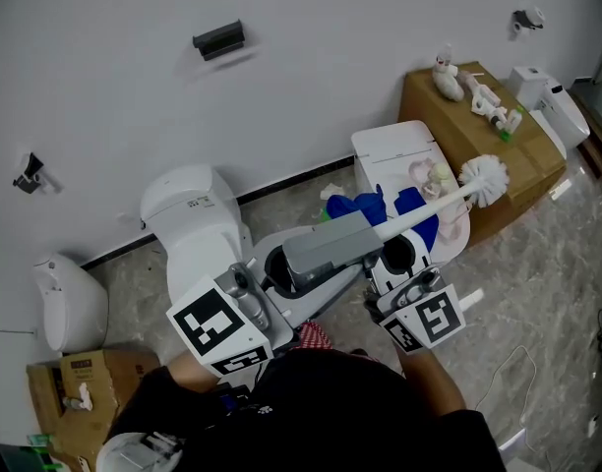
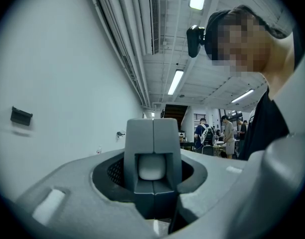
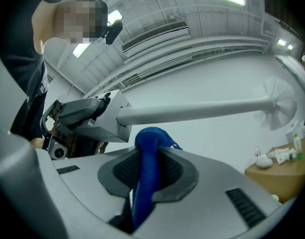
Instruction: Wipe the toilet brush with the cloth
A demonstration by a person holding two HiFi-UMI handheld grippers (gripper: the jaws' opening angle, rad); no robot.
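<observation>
Left gripper (image 1: 329, 246), from the head view: shut tight on the handle end of the white toilet brush (image 1: 431, 208). Holds it up off the floor, bristle end pointing toward 2 o'clock. Right gripper (image 1: 397, 252), just beside it at 3 o'clock: pinched shut on the blue cloth (image 1: 360, 207). Cloth bunched up right by the handle; cannot tell if touching. White toilet (image 1: 198, 224) at 9 o'clock of the left gripper. Brown cardboard box (image 1: 478, 126) up at 1 o'clock, by the wall.

From the left gripper view: left gripper (image 2: 153, 133) closed, both jaws pressed together. Round white end of the toilet brush (image 2: 151, 167) tucked in between them.

From the right gripper view: right gripper (image 3: 147, 157) closed on the cloth (image 3: 151, 139), a blue strip squeezed between the jaws and poking out on top. Toilet brush (image 3: 202, 111) crossing just above the cloth, from 9 o'clock to 3 o'clock, bristles at the 3 o'clock end. Left gripper (image 3: 112, 118) at 9 o'clock, clamped on the handle.
</observation>
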